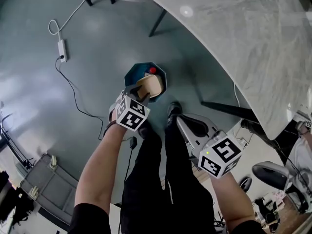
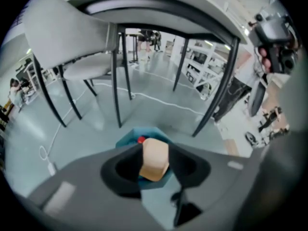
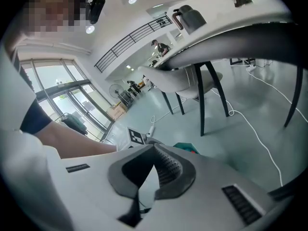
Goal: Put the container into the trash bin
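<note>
The right gripper (image 1: 183, 123) hangs nearest the head camera, above the person's dark trouser legs (image 1: 161, 179), its jaws closed tip to tip with nothing between them. Further out, the left gripper (image 1: 139, 90) points steeply down over the teal trash bin (image 1: 130, 72) on the grey-green floor (image 1: 73, 23). Its jaws stand wide apart, and the tan container (image 1: 150, 84) sits between their tips, right at the bin's mouth; whether it already rests inside I cannot tell. A small red thing (image 1: 152, 70) shows in the bin just beyond it. The bin stands near the edge of a marbled table (image 1: 253, 48), and a white power strip (image 1: 62, 50) lies well off to the left
</note>
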{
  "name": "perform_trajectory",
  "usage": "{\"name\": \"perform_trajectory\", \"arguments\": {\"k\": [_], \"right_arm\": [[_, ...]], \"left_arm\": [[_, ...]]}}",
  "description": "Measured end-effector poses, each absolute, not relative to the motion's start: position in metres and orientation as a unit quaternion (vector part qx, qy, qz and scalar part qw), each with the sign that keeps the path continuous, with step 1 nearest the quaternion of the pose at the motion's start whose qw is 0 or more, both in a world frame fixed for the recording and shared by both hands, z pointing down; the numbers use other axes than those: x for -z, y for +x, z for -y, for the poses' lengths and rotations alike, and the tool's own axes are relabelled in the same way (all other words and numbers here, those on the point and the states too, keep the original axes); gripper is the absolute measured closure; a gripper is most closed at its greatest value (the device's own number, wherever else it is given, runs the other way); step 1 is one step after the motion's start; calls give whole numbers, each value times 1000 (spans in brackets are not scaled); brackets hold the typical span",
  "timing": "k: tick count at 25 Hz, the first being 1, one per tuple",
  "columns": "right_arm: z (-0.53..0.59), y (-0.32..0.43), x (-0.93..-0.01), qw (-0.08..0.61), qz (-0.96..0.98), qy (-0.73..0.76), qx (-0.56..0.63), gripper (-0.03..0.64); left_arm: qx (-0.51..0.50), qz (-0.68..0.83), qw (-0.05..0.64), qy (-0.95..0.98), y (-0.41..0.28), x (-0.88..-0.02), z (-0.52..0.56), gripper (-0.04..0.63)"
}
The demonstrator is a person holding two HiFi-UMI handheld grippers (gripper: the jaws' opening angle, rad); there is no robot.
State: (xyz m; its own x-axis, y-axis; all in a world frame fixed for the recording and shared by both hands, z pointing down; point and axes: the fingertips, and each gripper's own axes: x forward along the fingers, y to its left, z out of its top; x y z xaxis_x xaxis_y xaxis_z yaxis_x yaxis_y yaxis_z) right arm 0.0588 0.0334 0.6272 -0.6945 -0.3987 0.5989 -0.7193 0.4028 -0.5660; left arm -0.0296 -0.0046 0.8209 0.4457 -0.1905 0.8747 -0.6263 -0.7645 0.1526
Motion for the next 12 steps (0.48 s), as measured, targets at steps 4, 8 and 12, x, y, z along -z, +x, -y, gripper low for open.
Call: {"name": "perform_trajectory", "arguments": {"k": [4,8,12], "right_arm": [[-24,60,-578,180,830,343,-401,623],[-11,59,-534,182,837,348,-382,623],[-14,60,-491,187,844,347,-365,623]], "left_arm": [[-412,302,239,826,-39,-745,29,440],[-342,339,263,836,-47,-671,39,533],[-301,367,269,838,-54,-608,29,547]]}}
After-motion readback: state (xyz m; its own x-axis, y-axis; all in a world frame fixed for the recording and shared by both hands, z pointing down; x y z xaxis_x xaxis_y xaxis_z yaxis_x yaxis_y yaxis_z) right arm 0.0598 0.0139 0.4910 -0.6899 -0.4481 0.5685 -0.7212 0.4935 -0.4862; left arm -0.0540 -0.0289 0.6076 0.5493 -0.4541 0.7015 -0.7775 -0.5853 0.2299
